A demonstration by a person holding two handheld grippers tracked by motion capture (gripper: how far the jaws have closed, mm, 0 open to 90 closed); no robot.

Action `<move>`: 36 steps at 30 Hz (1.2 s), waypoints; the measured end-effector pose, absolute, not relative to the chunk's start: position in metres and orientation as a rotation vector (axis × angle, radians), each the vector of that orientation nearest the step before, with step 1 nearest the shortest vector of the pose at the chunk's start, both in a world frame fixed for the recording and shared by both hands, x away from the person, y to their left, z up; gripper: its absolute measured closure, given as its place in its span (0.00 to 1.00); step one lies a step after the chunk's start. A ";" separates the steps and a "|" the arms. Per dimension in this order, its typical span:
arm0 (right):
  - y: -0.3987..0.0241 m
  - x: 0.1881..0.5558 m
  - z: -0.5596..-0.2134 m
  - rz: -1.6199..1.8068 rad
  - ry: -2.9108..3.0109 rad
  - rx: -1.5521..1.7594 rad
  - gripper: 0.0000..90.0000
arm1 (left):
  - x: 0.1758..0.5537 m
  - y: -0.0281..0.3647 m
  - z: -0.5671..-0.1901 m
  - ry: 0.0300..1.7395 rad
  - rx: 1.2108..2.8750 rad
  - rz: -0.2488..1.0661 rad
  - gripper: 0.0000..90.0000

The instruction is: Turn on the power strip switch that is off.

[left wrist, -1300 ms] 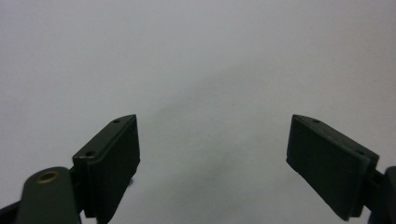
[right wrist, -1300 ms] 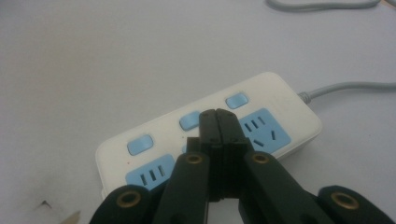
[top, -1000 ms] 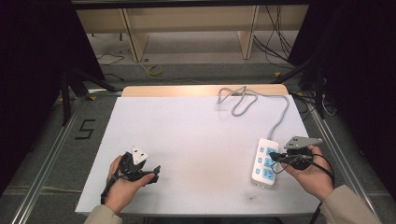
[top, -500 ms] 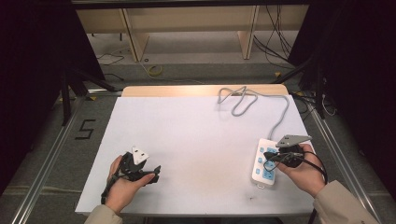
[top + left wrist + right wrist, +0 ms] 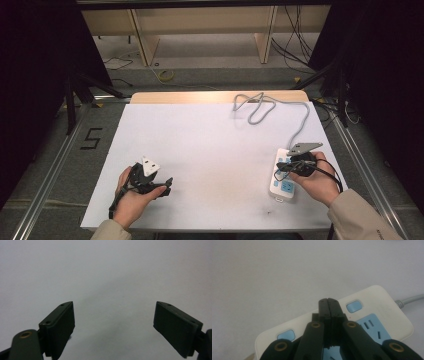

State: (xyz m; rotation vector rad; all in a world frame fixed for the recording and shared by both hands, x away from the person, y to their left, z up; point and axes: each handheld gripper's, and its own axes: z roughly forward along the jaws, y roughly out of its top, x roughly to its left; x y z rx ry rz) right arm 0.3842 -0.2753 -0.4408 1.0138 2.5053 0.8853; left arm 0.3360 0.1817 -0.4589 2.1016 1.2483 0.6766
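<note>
A: What is hard to make out here?

B: In the right gripper view the right gripper (image 5: 328, 301) covers the middle of the white power strip (image 5: 377, 302). Its linkage hides the sockets under it, so I cannot tell whether the tips touch the strip's face. One blue socket shows just to the right of the jaws, a blue button sits right beside the tips, and another button lies to their left. The strip's near end is cut off at the bottom edge.

A: And from above?

B: In the high view the right hand (image 5: 315, 181) and the gripper (image 5: 280, 168) cover the strip's (image 5: 281, 187) middle. The grey three-cornered plate hides the jaw roots. The strip's grey cable (image 5: 300, 120) runs away beyond the gripper and loops near the table's (image 5: 210, 145) far edge.

A: How do the jaws stand?

B: The right pair is pressed together, tip to tip, with nothing between them. The left gripper (image 5: 113, 315) has its jaws spread wide, with bare white tabletop between and ahead of them.

A: The hands?

B: The left hand (image 5: 131, 197) rests on the table near the front edge, palm up under its gripper (image 5: 167, 185), which points toward the right hand. The right hand wraps its gripper from behind, aiming left across the strip. Both sleeves are cut off at the bottom edge.
</note>
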 end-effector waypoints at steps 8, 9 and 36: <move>-0.272 0.387 -0.442 0.858 2.533 1.012 1.00 | 0.336 0.182 -0.459 1.247 2.100 0.678 0.19; -0.271 0.387 -0.442 0.856 2.537 1.015 1.00 | 0.336 0.182 -0.459 1.247 2.100 0.678 0.19; -0.267 0.389 -0.444 0.800 2.561 1.021 1.00 | 0.336 0.181 -0.459 1.249 2.096 0.680 0.19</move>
